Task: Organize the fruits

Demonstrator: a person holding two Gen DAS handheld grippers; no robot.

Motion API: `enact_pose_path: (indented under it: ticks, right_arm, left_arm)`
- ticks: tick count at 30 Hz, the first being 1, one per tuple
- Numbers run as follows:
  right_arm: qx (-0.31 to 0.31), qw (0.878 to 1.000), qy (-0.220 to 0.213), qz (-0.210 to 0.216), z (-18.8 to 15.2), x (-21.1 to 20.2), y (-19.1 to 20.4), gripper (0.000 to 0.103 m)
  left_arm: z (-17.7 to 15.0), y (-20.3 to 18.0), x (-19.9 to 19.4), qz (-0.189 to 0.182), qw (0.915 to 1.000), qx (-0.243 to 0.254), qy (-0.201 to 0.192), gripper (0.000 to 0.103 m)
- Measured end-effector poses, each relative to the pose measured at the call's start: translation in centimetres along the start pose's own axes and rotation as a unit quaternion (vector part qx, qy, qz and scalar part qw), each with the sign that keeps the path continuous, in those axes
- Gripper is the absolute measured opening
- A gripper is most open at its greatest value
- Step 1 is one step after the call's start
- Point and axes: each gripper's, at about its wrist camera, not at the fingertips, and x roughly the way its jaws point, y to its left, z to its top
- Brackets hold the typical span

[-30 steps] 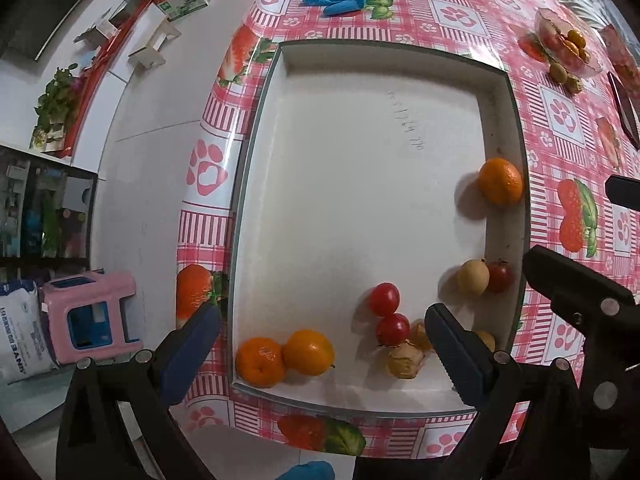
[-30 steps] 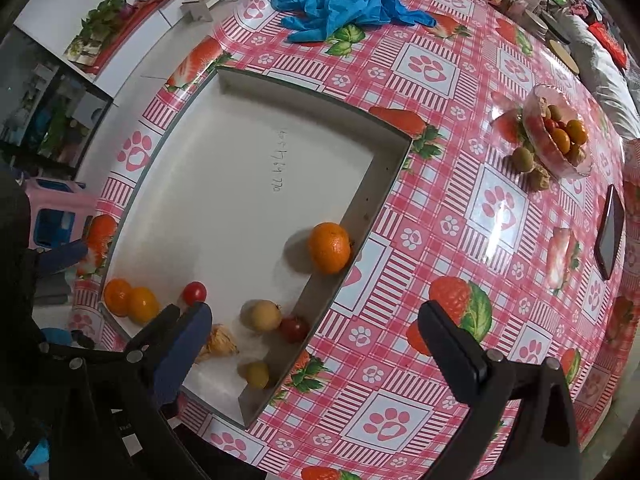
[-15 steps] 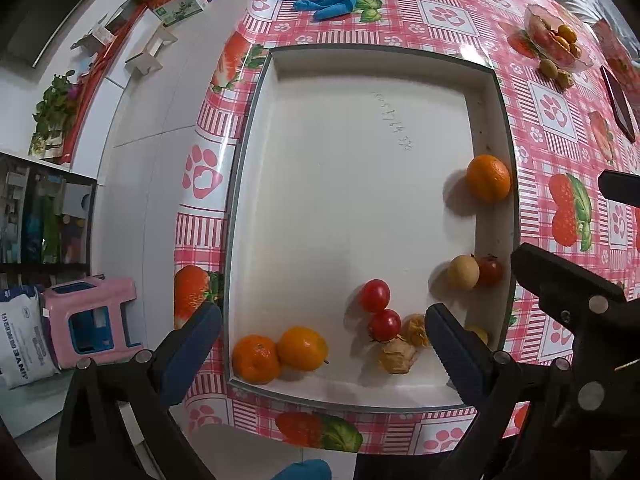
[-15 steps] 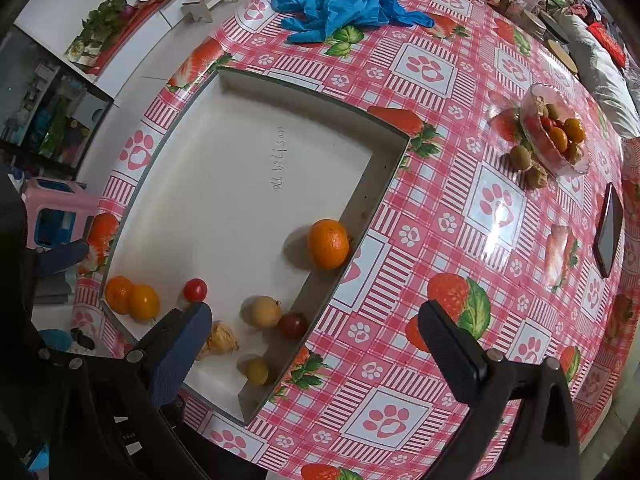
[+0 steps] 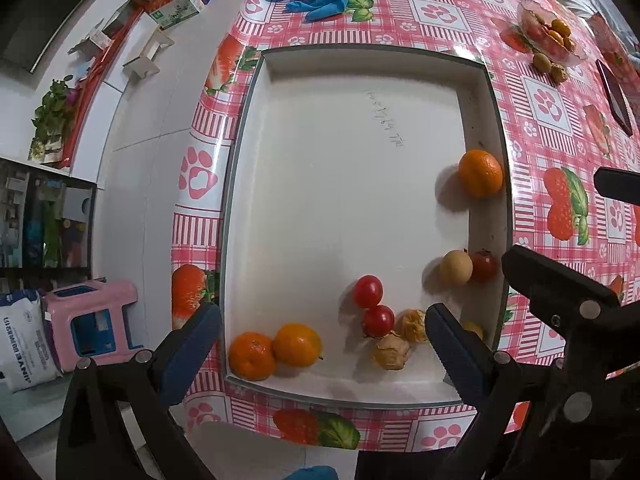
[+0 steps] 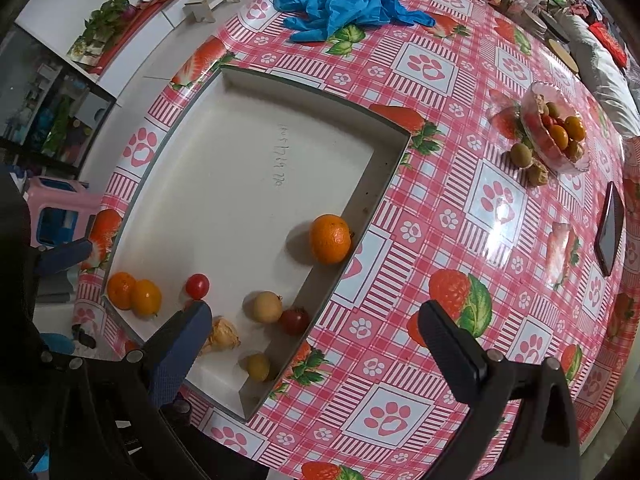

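Observation:
A white tray [image 5: 340, 184] lies on the table and also shows in the right wrist view [image 6: 224, 184]. In it lie a big orange [image 5: 480, 173], two small oranges [image 5: 276, 350] in the near left corner, two red tomatoes [image 5: 372, 306], husked fruits [image 5: 394, 350], a tan round fruit [image 5: 456, 267] and a dark red one [image 5: 484, 266]. My left gripper [image 5: 320, 344] is open, held above the tray's near edge. My right gripper [image 6: 316, 344] is open and empty above the tray's near right corner.
A glass bowl [image 6: 554, 132] with several fruits stands at the far right, with two fruits [image 6: 530, 162] beside it. Blue gloves [image 6: 340, 4] lie at the far side. A dark phone [image 6: 610, 228] lies at the right. A pink stool [image 5: 92, 320] stands on the floor to the left.
Both grippers have drawn back and up a little, so more of the tray and table shows. The fruits have not moved. Both stay open.

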Motion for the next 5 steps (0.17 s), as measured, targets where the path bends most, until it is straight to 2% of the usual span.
enact_pose_path:
  ticks: [5]
  right_arm:
    - [0.001, 1.0, 0.001, -0.001, -0.13, 0.0, -0.01, 0.103]
  left_arm:
    - [-0.33, -0.16, -0.62, -0.003, 0.9999, 0.003, -0.016, 0.102]
